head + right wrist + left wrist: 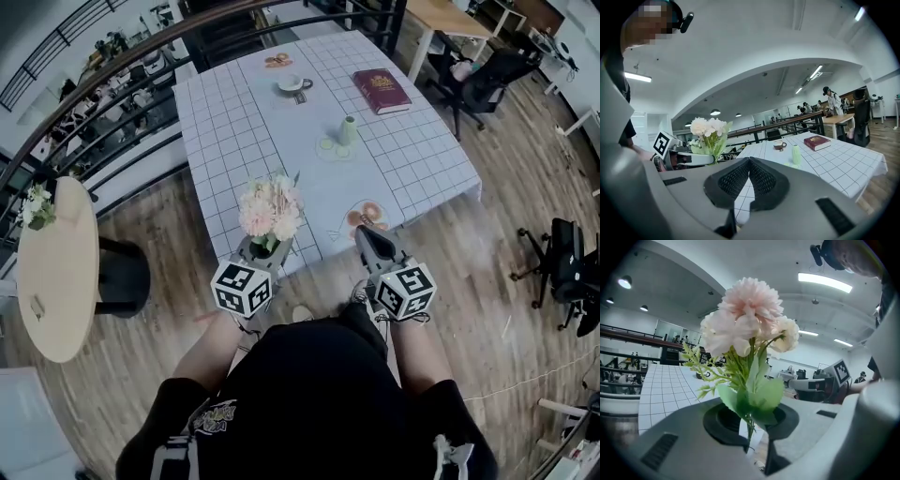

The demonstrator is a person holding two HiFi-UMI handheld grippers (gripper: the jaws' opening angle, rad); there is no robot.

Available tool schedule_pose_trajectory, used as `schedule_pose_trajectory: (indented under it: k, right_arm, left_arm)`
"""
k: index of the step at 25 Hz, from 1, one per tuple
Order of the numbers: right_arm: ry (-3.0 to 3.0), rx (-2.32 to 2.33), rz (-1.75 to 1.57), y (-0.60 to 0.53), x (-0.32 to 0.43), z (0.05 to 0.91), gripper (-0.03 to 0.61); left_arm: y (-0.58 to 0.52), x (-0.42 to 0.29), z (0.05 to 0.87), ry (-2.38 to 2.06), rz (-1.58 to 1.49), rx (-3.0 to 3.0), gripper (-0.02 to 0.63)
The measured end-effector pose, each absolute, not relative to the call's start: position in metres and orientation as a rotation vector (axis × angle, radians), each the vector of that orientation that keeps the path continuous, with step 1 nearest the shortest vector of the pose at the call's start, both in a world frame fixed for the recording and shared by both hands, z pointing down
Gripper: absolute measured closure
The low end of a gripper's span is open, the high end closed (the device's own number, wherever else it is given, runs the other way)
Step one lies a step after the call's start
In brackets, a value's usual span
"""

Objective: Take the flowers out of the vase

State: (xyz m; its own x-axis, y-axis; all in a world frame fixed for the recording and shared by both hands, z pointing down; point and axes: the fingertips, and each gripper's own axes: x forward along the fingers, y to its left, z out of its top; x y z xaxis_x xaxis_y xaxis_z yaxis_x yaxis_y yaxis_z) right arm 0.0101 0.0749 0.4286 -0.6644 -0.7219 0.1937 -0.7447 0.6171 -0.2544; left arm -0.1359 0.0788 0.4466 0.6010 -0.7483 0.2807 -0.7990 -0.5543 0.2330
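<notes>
A bunch of pale pink and white flowers [271, 211] with green leaves stands upright in my left gripper [265, 247], just off the table's near edge. In the left gripper view the thin stems [749, 426] are pinched between the jaws, and the blooms [750, 319] fill the middle of the picture. The small green vase [348, 129] stands without flowers on a pale coaster in the middle of the white grid tablecloth [234, 141]; it also shows in the right gripper view, where the vase [796, 154] is ahead and to the right. My right gripper [365, 233] is shut with nothing in it, its pads [761, 178] pressed together.
A red book [382, 91], a cup [292, 83] and two small plates [277, 61] [367, 214] lie on the table. A round wooden table [58, 272] stands at the left, a dark railing [112, 66] behind it, and office chairs [565, 272] at the right.
</notes>
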Motion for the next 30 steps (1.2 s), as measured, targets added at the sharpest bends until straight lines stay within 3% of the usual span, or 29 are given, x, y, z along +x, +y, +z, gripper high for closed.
schedule_pose_trajectory:
  k: [30]
  right_arm:
    - [-2.76, 1.239, 0.515, 0.097, 0.007, 0.425, 0.557]
  left_arm:
    - [0.097, -0.12, 0.441, -1.203, 0.176, 2.522, 0.538]
